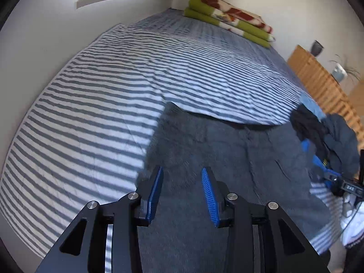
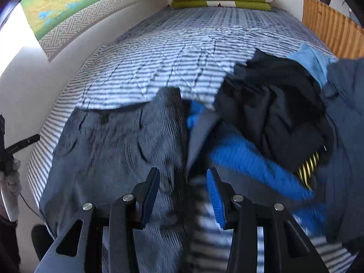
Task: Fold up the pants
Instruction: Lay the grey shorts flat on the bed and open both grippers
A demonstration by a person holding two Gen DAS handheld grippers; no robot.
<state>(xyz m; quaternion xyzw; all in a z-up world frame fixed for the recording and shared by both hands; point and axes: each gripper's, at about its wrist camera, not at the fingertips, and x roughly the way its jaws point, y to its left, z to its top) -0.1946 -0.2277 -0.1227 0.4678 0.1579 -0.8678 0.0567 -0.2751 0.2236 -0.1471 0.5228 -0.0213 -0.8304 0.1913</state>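
Your pants [image 2: 109,150] lie spread flat on the striped bed cover [image 1: 113,72], waistband at the far end from you, its button showing in the right wrist view, and the cloth running back toward you under both tools. So the long axis runs away from you along the bed, not across it.

Your left gripper [image 1: 182,193] sits over the left half of the pants [image 1: 216,159], close to their left edge where grey cloth meets stripes. Its jaws stand well apart with nothing between them. Your right gripper [image 2: 183,195] hangs at the pants' right edge: its left jaw is over the grey cloth, its right jaw over bare striped cover. Those jaws are also wide open and hold nothing.

Each tool is therefore nearest its own side seam, which suits a lengthwise fold, I judge. The leg ends are out of view below both cameras, so you cannot tell how they lie.

Just beside the right edge sits a heap of other clothes [image 2: 273,113], dark and bright blue, touching or overlapping the pants near the waistband corner. Watch that your right jaws take only the grey cloth. Folded blankets [image 1: 227,18] rest well apart at the head of the bed.
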